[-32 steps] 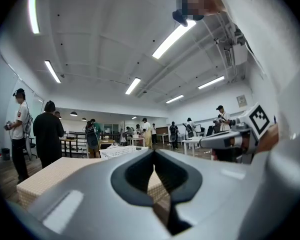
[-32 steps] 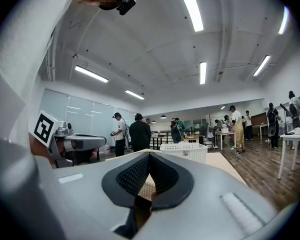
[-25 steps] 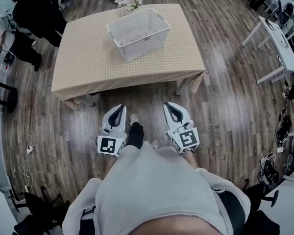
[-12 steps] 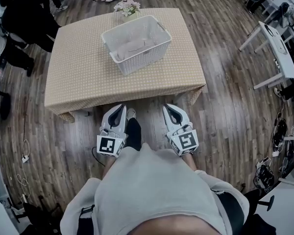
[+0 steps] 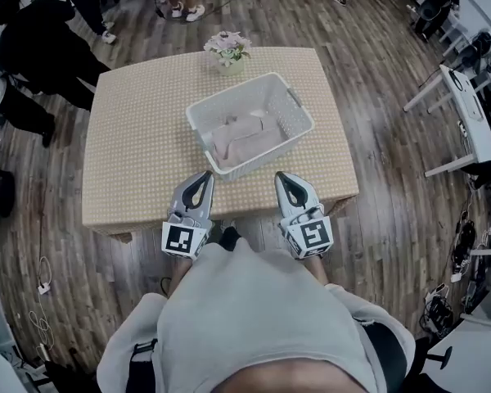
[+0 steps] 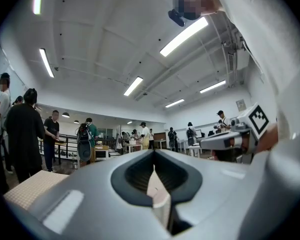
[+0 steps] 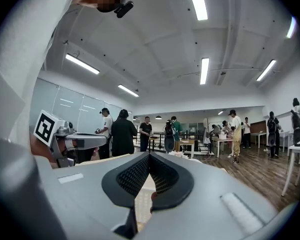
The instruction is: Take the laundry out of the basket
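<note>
Open lab room, wood floor, other people (image 5: 41,47) working off to the left. The table (image 5: 139,154) has a beige cloth, with a flower pot (image 5: 229,49) at the far edge. The white basket (image 5: 266,155) sits mid-table, skewed, and its near wall is close to the near edge. The laundry (image 5: 244,137) is pale folded cloth lying low inside, below the rim, so nothing is out yet. The left gripper (image 5: 203,175) and right gripper (image 5: 282,177) are held level, side by side, at the table's near edge, just short of the basket. Both have their jaws pressed together with nothing between them, which makes sense since there is nothing in reach to grab. This looks like the approach stage. The walls are tall and the cloth is low, so I'd expect the grippers to need to rise over the rim, tip down and open before pinching. The main risk is nudging the light basket.
</note>
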### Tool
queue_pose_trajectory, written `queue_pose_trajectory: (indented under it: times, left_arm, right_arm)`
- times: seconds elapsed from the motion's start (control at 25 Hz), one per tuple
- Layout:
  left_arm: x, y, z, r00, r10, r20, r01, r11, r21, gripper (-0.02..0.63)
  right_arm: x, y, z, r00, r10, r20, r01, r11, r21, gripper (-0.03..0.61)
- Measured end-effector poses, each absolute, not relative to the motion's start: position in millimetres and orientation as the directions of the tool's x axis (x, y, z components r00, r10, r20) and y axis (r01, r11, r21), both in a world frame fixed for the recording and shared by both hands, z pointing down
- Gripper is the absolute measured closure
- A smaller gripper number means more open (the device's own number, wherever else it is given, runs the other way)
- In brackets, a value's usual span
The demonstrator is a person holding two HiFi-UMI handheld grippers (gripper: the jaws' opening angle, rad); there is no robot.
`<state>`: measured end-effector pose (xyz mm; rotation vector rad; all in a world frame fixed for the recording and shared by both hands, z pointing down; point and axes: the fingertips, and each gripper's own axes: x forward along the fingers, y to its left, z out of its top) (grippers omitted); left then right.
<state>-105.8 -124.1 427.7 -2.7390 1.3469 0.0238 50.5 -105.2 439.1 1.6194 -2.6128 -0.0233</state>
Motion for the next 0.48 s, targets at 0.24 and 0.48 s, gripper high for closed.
queue_pose_trajectory:
  times: [0.24,0.48]
  left_arm:
    - [-135.6,-210.2,414.0,0.584,-0.808,-0.079,-0.811,-0.578,-0.09,0.603]
    - [-160.9,-255.8,415.2,0.566,-0.821,-0.076,-0.824,-0.56,-0.084,0.603]
  right_arm:
    - [41.4,-191.7,426.3,-0.428,-0.903,0.027,-0.901,0.429,0.059,0.58]
    - [39.5,-246.8,422.5,-0.399,-0.917,0.025,-0.914,0.4,0.073,0.58]
